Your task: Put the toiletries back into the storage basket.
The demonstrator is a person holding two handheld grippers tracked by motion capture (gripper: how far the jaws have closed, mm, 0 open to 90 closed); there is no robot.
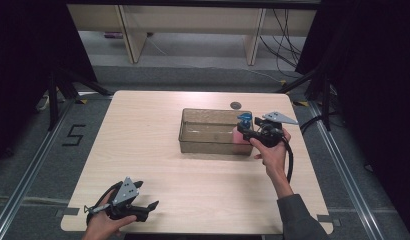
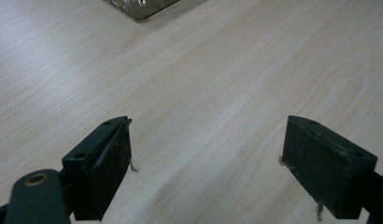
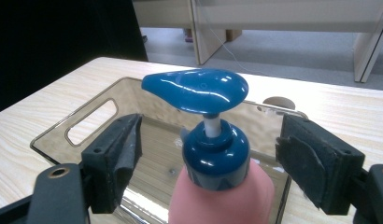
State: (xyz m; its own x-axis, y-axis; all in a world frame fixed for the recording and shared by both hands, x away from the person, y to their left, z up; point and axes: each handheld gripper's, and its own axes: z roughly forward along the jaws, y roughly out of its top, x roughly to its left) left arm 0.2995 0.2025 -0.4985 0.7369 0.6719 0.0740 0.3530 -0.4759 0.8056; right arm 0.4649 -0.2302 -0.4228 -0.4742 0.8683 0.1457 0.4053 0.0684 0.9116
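A pink pump bottle (image 3: 222,196) with a blue pump head (image 3: 197,89) stands upright in the right end of a clear smoky plastic bin (image 1: 209,131). My right gripper (image 3: 208,149) is open, its jaws on either side of the blue collar without touching it. In the high view that right gripper (image 1: 247,129) sits at the bin's right end, over the bottle (image 1: 239,134). My left gripper (image 1: 152,206) rests low at the table's front left, open, with only bare wood between its jaws (image 2: 206,163).
The light wood table (image 1: 143,150) has a round cable hole (image 1: 236,105) behind the bin. The bin has a cut-out handle (image 3: 91,122) at its far end. Beyond the table are desk legs and cables on the floor.
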